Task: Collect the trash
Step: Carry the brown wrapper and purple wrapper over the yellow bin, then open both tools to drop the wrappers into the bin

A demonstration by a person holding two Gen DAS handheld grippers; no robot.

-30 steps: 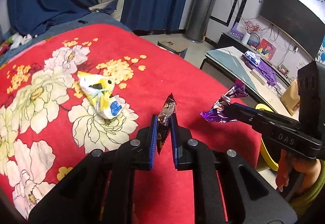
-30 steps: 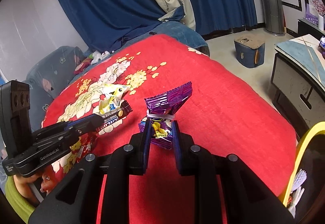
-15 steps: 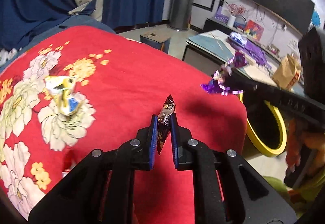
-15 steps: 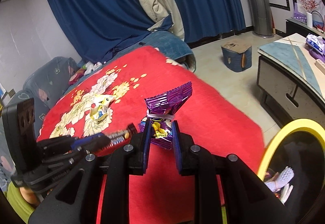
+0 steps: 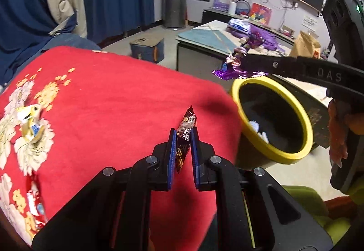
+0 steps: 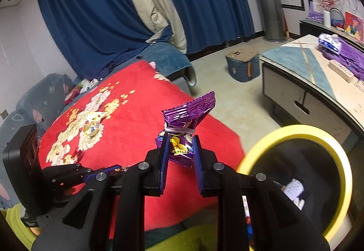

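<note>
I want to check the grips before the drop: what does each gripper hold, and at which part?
Left gripper: thin brown snack wrapper, clamped at its middle. Right gripper: crinkled purple foil packet, clamped at its lower body, below the rubber band.

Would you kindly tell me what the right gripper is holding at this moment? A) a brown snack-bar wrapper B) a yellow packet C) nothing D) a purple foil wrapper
D: in the right wrist view the right gripper has its pads pressed on the purple foil wrapper, while the brown wrapper sits in the left gripper.
</note>
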